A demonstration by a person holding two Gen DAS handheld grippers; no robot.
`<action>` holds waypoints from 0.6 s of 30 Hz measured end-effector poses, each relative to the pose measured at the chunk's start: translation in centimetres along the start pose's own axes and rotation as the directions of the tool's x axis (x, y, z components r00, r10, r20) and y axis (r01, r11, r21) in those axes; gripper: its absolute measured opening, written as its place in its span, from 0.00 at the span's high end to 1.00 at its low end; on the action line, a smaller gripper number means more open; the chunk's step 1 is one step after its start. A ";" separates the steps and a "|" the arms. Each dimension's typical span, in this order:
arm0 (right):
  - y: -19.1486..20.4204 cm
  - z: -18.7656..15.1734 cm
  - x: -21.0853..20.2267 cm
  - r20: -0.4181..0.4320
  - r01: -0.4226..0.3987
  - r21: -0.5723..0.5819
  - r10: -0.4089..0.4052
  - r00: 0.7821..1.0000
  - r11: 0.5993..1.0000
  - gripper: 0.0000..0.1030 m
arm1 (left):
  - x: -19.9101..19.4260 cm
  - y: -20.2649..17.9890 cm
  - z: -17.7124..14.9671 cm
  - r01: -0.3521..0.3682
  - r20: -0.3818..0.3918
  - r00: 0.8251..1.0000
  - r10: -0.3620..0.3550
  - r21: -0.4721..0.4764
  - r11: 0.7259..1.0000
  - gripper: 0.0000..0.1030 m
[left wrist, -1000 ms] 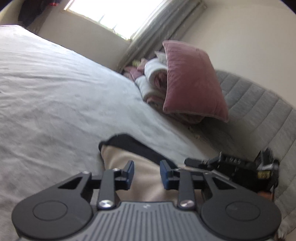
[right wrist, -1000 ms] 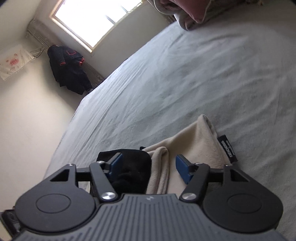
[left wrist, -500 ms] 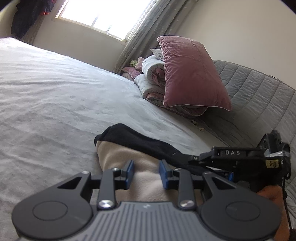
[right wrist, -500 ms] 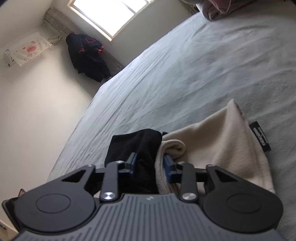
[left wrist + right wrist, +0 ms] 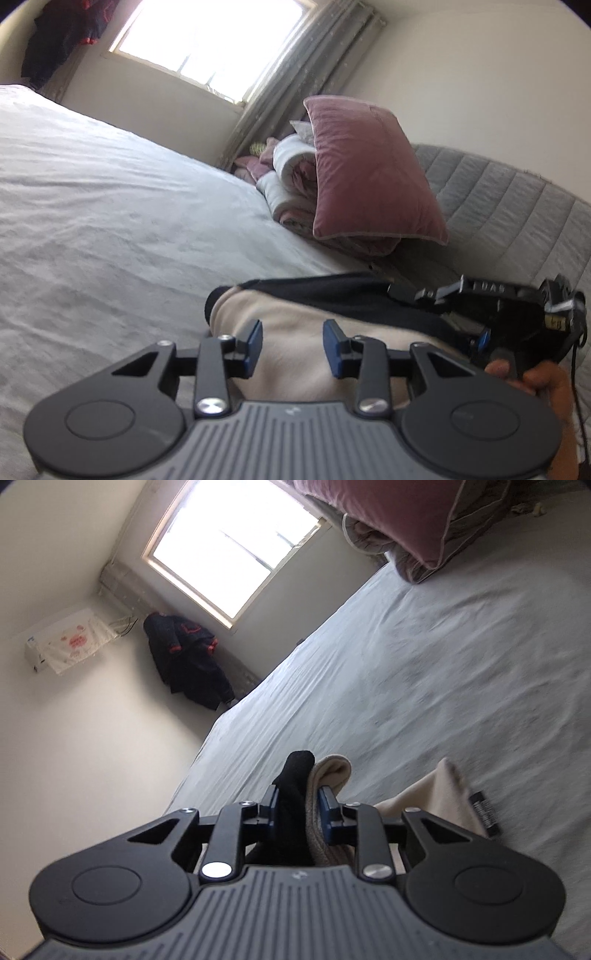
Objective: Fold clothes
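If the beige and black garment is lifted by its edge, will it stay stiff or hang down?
Probably it hangs: the garment bunches softly where the closing right gripper pinches it. It looks like thick fleece, so it is unlikely to slip. The free part sags towards the bed and would likely trail.

1. A wide bed (image 5: 110, 206) under a pale grey sheet fills most of both views.
2. A bright window (image 5: 229, 550) sits in a cream wall, with a grey curtain (image 5: 303, 70) hanging beside it.
3. A mauve pillow (image 5: 369, 173) leans on rolled bedding against a grey quilted headboard (image 5: 509, 206).
4. A dark jacket (image 5: 188, 661) hangs in the corner, near a covered wall unit (image 5: 70, 646).
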State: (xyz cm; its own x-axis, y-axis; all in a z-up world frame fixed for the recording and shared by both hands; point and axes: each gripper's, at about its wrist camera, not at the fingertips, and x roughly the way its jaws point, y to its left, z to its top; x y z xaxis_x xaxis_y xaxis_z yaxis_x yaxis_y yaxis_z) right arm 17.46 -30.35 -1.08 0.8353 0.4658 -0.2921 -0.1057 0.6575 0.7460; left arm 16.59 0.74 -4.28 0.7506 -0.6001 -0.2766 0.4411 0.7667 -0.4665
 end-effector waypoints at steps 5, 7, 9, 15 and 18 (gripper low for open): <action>-1.6 0.8 -0.6 0.017 0.039 0.036 -0.040 0.999 0.999 0.76 | 1.0 -1.3 -0.8 0.017 -0.036 0.999 -0.015 0.034 0.999 0.65; -2.2 0.9 -0.8 0.013 0.058 0.044 -0.059 0.998 0.997 0.77 | 1.3 -1.8 -1.0 0.011 -0.044 0.999 -0.008 0.056 0.998 0.65; -2.8 0.9 -0.9 0.006 0.081 0.052 -0.082 0.997 0.995 0.79 | 1.5 -2.1 -1.1 0.002 -0.049 0.999 0.002 0.077 0.997 0.65; -5.3 1.2 -1.9 0.018 0.154 0.095 -0.156 0.988 0.984 0.97 | 1.7 -2.8 -1.5 -0.026 -0.055 0.998 0.033 0.126 0.992 0.65; -4.9 1.3 -2.3 -0.003 0.160 0.060 -0.161 0.987 0.985 0.88 | 1.7 -3.0 -1.6 -0.034 -0.053 0.998 0.042 0.143 0.989 0.65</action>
State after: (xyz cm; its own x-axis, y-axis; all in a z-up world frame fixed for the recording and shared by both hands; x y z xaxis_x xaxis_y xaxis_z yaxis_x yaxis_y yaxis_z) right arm 16.79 -35.37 -3.29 0.8401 0.3557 -0.4096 0.0623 0.6868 0.7241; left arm 15.75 -2.93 -4.68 0.7414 -0.5787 -0.3396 0.4810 0.8113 -0.3323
